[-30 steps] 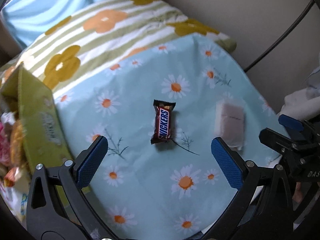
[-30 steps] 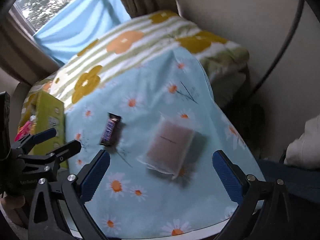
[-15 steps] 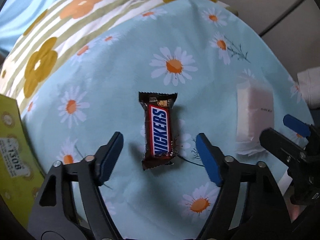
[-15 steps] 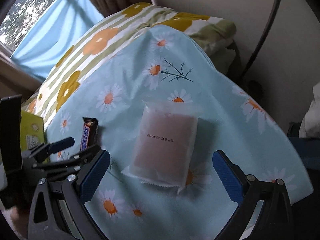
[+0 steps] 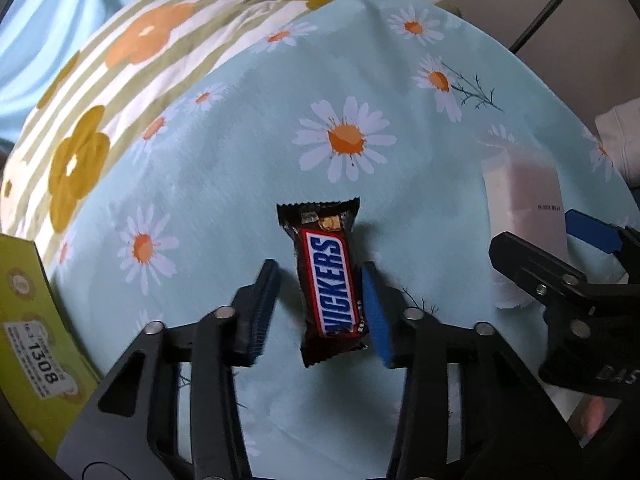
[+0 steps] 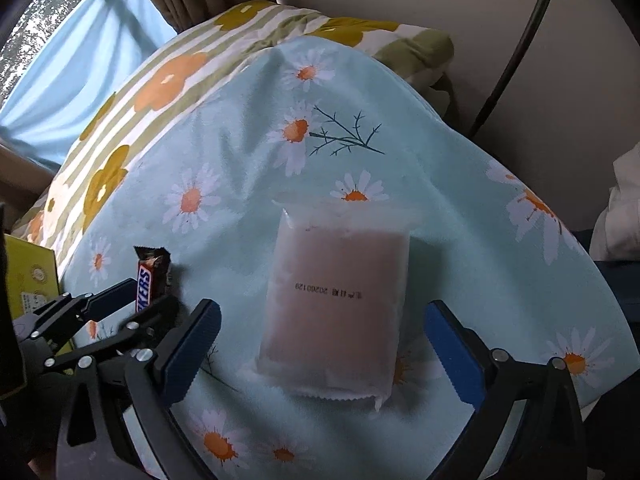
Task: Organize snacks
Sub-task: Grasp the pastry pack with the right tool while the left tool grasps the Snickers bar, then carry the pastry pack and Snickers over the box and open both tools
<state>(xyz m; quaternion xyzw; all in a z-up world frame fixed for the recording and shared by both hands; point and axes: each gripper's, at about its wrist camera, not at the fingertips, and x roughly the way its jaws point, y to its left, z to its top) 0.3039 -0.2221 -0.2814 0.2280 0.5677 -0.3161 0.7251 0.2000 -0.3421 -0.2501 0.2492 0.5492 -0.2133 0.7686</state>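
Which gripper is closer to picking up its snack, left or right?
Left. The left gripper is closing around the Snickers, one pad touching it. The right gripper, just starting to close, has pads clear of the pouch.

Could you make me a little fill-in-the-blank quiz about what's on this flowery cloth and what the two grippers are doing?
1. The left gripper, its jaws closing, straddles a chocolate bar whose wrapper reads ____.
2. The cloth is printed with white ____.
3. The right gripper straddles a frosted pouch with a printed ____ code.
4. The box at the left edge is coloured ____.

Missing words: Snickers; daisies; date; yellow-green
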